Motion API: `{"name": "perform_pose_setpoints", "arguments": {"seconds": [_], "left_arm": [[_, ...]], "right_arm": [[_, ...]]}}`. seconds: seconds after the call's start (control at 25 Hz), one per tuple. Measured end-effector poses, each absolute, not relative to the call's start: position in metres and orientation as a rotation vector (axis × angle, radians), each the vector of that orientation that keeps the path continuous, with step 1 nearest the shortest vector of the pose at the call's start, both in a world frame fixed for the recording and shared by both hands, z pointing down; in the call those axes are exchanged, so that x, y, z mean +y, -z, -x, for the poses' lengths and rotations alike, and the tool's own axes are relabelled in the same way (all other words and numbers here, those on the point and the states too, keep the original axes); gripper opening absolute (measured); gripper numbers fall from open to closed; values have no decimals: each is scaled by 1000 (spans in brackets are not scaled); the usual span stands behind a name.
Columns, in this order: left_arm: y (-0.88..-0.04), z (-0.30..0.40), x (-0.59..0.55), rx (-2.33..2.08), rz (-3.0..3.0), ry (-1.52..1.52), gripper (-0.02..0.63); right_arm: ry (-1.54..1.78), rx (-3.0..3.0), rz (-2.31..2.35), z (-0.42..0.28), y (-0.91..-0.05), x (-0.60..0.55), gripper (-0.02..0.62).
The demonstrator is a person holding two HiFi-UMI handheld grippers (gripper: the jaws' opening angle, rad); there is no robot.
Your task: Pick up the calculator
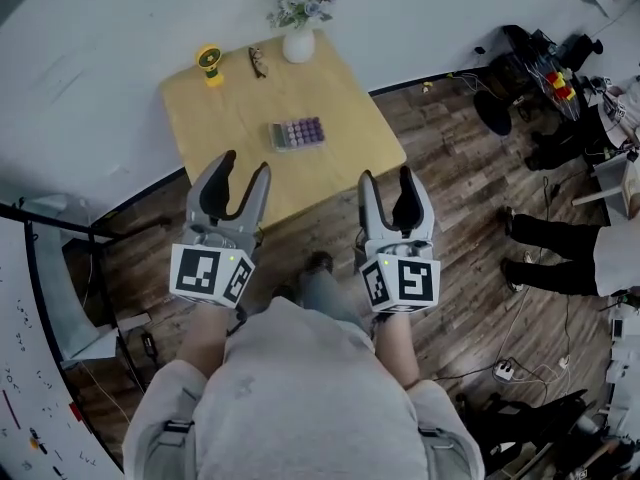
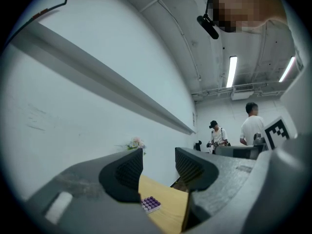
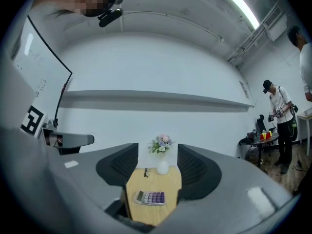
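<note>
In the middle of the small wooden table [image 1: 230,108] lies the calculator [image 1: 297,133], flat, with purple keys. It looks light, thin and hard, and maybe a bit slippery, though it shows small here. A good hold would be a pinch across its two long edges. The left gripper [image 1: 247,163] and right gripper [image 1: 386,175] both stand wide apart, holding nothing, well short of it.

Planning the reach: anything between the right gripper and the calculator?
No, only bare tabletop lies between the right gripper and the calculator; the head view shows it.
</note>
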State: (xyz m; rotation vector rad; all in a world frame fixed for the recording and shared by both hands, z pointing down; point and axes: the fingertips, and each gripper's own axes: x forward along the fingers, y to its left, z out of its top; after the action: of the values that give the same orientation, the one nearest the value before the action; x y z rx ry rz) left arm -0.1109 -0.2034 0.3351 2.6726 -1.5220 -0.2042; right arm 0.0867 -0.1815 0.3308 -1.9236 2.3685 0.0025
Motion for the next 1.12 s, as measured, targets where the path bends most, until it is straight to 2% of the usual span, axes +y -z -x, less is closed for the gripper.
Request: {"name": "perform_pose_setpoints", "arguments": {"seconds": [0.72, 1.12], "left_arm": [[-337, 116, -305, -1669, -2572, 211, 206], [-362, 105, -351, -1688, -2484, 129, 206]], "right_arm": [[-20, 2486, 1756, -79, -323, -314, 242], [133, 2684, 1657, -69, -357, -375, 221]]}}
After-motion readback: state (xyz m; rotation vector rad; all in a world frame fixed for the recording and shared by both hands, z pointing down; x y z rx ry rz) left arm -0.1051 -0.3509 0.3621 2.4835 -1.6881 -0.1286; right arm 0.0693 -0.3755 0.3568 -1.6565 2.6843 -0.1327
